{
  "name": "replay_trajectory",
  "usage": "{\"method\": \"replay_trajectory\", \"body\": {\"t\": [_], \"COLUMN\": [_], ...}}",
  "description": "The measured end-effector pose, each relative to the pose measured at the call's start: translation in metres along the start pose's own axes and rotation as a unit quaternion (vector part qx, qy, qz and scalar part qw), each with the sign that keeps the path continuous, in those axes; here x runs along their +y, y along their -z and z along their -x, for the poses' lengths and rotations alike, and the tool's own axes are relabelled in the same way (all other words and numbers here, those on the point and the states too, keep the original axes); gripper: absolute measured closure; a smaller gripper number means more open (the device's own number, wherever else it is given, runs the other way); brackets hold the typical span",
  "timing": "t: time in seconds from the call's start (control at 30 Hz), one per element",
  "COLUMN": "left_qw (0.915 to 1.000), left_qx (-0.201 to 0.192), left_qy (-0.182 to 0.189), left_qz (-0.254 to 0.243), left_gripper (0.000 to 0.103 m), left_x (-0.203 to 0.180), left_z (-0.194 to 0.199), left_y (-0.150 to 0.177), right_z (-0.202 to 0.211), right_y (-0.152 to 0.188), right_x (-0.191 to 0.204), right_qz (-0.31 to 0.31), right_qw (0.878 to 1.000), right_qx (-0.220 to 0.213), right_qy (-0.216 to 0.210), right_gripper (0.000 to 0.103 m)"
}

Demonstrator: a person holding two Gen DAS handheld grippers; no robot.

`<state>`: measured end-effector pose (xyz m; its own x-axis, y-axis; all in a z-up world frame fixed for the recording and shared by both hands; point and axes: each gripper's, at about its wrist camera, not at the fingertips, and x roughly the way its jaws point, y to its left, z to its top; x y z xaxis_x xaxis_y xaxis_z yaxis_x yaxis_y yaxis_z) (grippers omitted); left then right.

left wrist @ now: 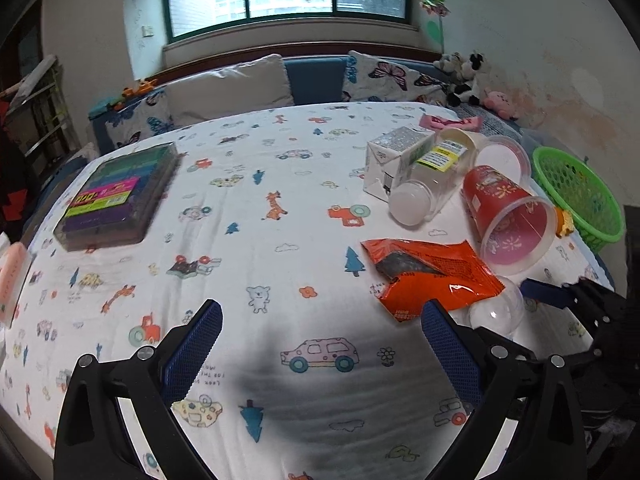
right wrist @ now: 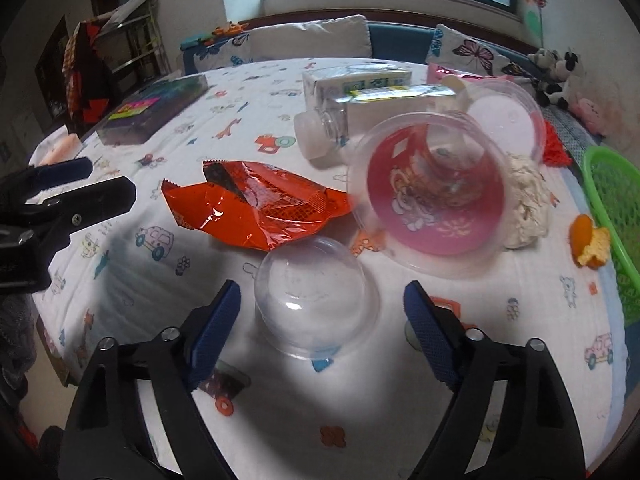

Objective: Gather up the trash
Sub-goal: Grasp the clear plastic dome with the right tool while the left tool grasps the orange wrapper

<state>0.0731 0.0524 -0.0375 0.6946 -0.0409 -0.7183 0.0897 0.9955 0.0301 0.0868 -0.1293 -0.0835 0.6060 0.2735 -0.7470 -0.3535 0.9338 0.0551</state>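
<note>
step: right gripper [right wrist: 322,304] lined up on the clear dome lid [right wrist: 316,298], pre-grasp by the look of it
lid: on the cloth, sitting between the right fingertips, no contact visible
right state: jaws wide, nothing held
left gripper [left wrist: 320,320]: jaws wide, empty, hovering over bare cloth; wrapper [left wrist: 430,276] just ahead to its right
next: probably close on the lid gently, thin plastic will flex or pop out
drop point: basket [right wrist: 612,216] ahead, far right of the right gripper
pose: both tilted down toward the table [left wrist: 280,160]
</note>
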Motion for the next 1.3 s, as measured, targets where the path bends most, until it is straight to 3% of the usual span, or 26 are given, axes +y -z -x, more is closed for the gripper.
{"method": "replay_trajectory", "body": {"t": [0.13, 0.2, 0.4, 0.5, 0.7, 0.77, 0.9, 1.07, 1.3], "left_qw": [0.9981, 0.9969, 0.9862, 0.977, 0.9438, 0.9281, 0.9058, 0.8715, 0.8489], "left_qx": [0.014, 0.012, 0.002, 0.008, 0.009, 0.015, 0.016, 0.034, 0.062], "left_qy": [0.052, 0.053, 0.079, 0.105, 0.157, 0.185, 0.21, 0.252, 0.298], "left_qz": [-0.029, -0.057, -0.146, -0.186, -0.29, -0.322, -0.368, -0.419, -0.432], "left_gripper": [0.006, 0.006, 0.006, 0.006, 0.006, 0.006, 0.006, 0.006, 0.006], "left_x": [0.0, -0.003, -0.021, -0.03, -0.053, -0.057, -0.063, -0.071, -0.072], "left_z": [-0.007, -0.008, -0.014, -0.022, -0.04, -0.046, -0.055, -0.07, -0.095], "left_y": [-0.003, -0.003, -0.001, -0.002, -0.012, -0.018, -0.027, -0.034, -0.049], "right_z": [-0.004, -0.003, 0.012, 0.025, 0.055, 0.062, 0.077, 0.088, 0.097], "right_y": [-0.001, 0.0, 0.005, 0.008, 0.017, 0.018, 0.018, 0.016, 0.017], "right_x": [-0.002, -0.005, -0.013, -0.018, -0.038, -0.044, -0.058, -0.072, -0.084], "right_qz": [0.002, -0.005, -0.013, -0.016, -0.041, -0.049, -0.077, -0.107, -0.14], "right_qw": [1.0, 1.0, 1.0, 1.0, 0.999, 0.999, 0.997, 0.994, 0.99], "right_qx": [0.006, 0.008, 0.008, 0.006, 0.002, -0.001, -0.006, -0.011, -0.011], "right_qy": [-0.002, -0.01, -0.015, -0.016, -0.021, -0.018, -0.019, -0.017, -0.015], "right_gripper": [0.036, 0.04, 0.04, 0.04, 0.04, 0.04, 0.04, 0.039, 0.039]}}
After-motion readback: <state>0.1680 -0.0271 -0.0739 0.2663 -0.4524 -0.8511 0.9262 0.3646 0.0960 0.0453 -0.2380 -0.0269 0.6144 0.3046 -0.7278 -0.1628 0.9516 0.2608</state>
